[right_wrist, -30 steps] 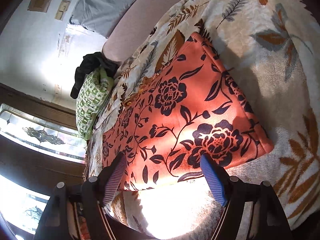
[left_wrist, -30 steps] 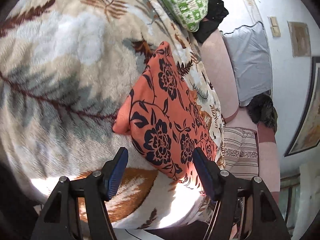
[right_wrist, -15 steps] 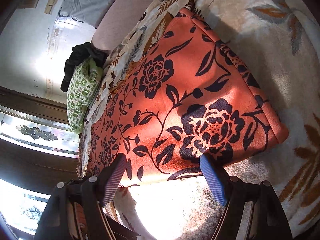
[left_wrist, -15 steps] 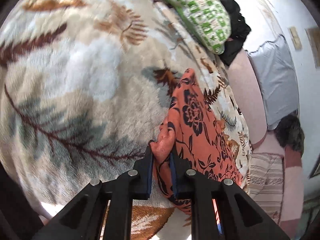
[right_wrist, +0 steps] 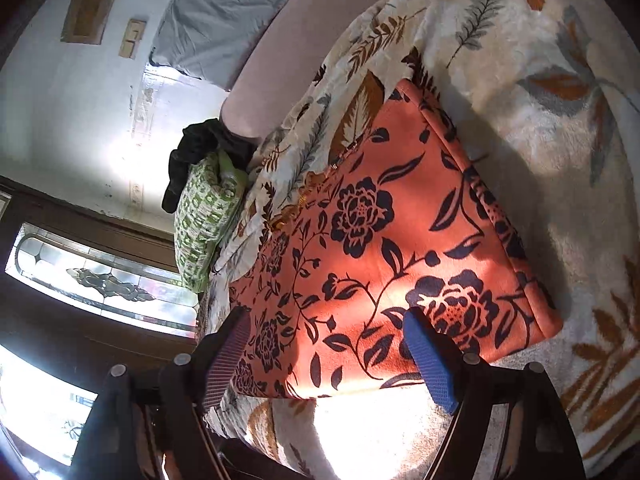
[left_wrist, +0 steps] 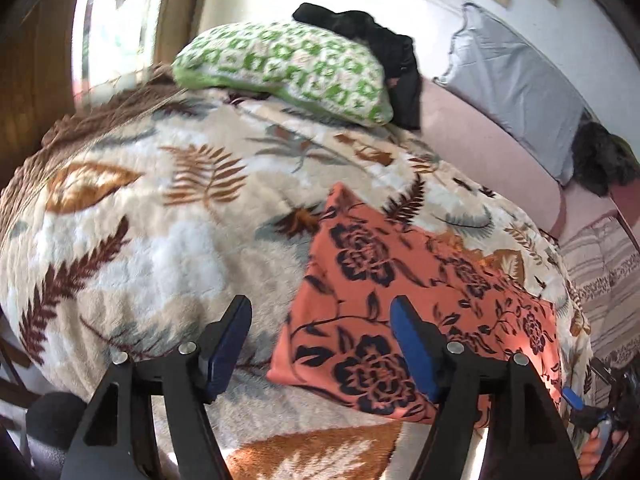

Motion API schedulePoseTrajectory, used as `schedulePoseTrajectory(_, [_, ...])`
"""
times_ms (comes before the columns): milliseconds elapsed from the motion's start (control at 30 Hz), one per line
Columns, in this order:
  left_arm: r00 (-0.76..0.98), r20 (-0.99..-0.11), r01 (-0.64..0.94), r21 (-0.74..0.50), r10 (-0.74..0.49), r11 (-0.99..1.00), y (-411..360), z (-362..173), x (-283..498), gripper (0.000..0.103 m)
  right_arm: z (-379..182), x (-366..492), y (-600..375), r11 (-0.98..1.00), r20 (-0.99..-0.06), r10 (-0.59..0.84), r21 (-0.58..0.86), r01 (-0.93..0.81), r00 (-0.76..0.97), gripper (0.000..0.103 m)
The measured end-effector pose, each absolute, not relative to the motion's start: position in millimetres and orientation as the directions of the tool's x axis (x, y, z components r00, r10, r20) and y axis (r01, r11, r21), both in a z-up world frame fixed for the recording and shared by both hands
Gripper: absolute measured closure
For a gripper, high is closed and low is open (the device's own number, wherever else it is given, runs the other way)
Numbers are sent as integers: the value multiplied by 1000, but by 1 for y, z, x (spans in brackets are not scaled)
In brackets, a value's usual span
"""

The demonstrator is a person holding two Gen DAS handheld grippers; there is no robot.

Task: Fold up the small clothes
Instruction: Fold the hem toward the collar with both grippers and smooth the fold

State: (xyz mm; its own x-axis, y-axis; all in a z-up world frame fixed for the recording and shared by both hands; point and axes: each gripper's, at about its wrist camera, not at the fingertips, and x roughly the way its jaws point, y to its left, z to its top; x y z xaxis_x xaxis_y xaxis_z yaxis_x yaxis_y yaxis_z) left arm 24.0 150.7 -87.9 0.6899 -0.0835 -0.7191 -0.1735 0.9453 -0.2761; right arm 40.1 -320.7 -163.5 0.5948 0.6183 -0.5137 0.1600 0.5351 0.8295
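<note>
An orange cloth with dark blue flowers [left_wrist: 404,300] lies folded flat on a leaf-patterned fleece blanket [left_wrist: 132,240]. My left gripper [left_wrist: 320,344] is open just above the cloth's near left corner, holding nothing. In the right wrist view the same cloth [right_wrist: 392,248] fills the middle. My right gripper [right_wrist: 332,356] is open over the cloth's near edge, holding nothing. The right gripper's blue tip also shows at the lower right of the left wrist view [left_wrist: 572,398].
A green-and-white patterned pillow [left_wrist: 288,68] with a black garment [left_wrist: 380,48] on it lies at the blanket's far end. A grey pillow [left_wrist: 516,84] leans on a pink sofa back [left_wrist: 472,140]. A striped cloth [left_wrist: 600,276] hangs at right. A window [right_wrist: 104,280] is behind.
Half a second ago my left gripper was shut on the cloth's corner; now it is open and pulled back, and the cloth lies flat. My right gripper stayed open, shifting slightly.
</note>
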Motion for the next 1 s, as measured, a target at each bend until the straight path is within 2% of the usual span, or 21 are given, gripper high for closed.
schedulePoseTrajectory(67, [664, -730, -86, -291, -163, 953, 129, -94, 35, 28, -184, 52, -326, 541, -560, 613, 812, 220, 558, 20])
schedulePoseTrajectory(100, [632, -754, -67, -286, -181, 956, 118, -105, 45, 28, -205, 56, -331, 555, -626, 593, 773, 306, 507, 20])
schedulePoseTrajectory(133, [574, -798, -50, -258, -183, 965, 108, -121, 55, 28, -222, 54, -339, 518, -636, 598, 771, 370, 489, 25])
schedulePoseTrajectory(167, [502, -848, -44, -220, -169, 975, 101, -141, 64, 29, -222, 50, -347, 456, -588, 610, 809, 372, 530, 25])
schedulePoseTrajectory(233, [433, -892, -38, -160, -128, 986, 95, -167, 71, 29, -202, 53, -353, 480, -593, 586, 803, 353, 553, 23])
schedulePoseTrajectory(300, [472, -877, -4, -107, -92, 994, 87, -161, 69, 29, -179, 69, -350, 503, -562, 596, 818, 280, 573, 23])
schedulePoseTrajectory(433, [465, -876, -11, -150, -128, 989, 93, -154, 69, 29, -169, 128, -341, 466, -487, 671, 863, 193, 559, 21])
schedulePoseTrajectory(467, [470, -872, -17, -165, -138, 986, 95, -150, 69, 29, -180, 147, -343, 471, -497, 676, 859, 199, 543, 20])
schedulePoseTrajectory(533, [499, -855, -10, -172, -144, 985, 95, -138, 66, 29, -223, 172, -353, 476, -585, 650, 811, 340, 485, 23])
schedulePoseTrajectory(567, [522, -841, -1, -168, -143, 986, 95, -130, 65, 29, -235, 169, -362, 370, -532, 667, 844, 387, 523, 23])
schedulePoseTrajectory(600, [546, -826, 4, -163, -139, 987, 95, -122, 65, 29, -230, 164, -368, 336, -507, 661, 859, 385, 553, 23])
schedulePoseTrajectory(667, [571, -809, 12, -162, -140, 987, 90, -112, 71, 29, -198, 152, -368, 451, -562, 582, 824, 342, 588, 21])
schedulePoseTrajectory(700, [577, -802, 27, -170, -154, 985, 86, -110, 76, 29, -184, 145, -365, 481, -561, 564, 820, 311, 606, 20])
schedulePoseTrajectory(767, [565, -806, 54, -176, -176, 983, 75, -115, 86, 29, -174, 148, -355, 453, -485, 641, 865, 218, 594, 20])
schedulePoseTrajectory(800, [545, -818, 61, -180, -183, 982, 69, -122, 92, 28, -175, 154, -353, 453, -476, 657, 869, 199, 585, 20])
schedulePoseTrajectory(833, [517, -834, 70, -186, -195, 980, 64, -134, 98, 27, -182, 162, -354, 480, -504, 643, 852, 210, 577, 19])
schedulePoseTrajectory(867, [468, -862, 76, -180, -194, 981, 59, -149, 106, 27, -195, 171, -359, 535, -574, 602, 806, 253, 555, 19])
schedulePoseTrajectory(900, [428, -890, 65, -142, -156, 988, 56, -163, 111, 27, -217, 176, -369, 534, -619, 579, 780, 327, 530, 21])
schedulePoseTrajectory(967, [481, -870, 98, -68, -107, 993, 47, -161, 108, 27, -222, 157, -387, 330, -520, 583, 854, 403, 624, 25])
schedulePoseTrajectory(1000, [477, -872, 109, -64, -109, 992, 44, -158, 108, 27, -206, 147, -388, 366, -540, 564, 842, 396, 625, 24])
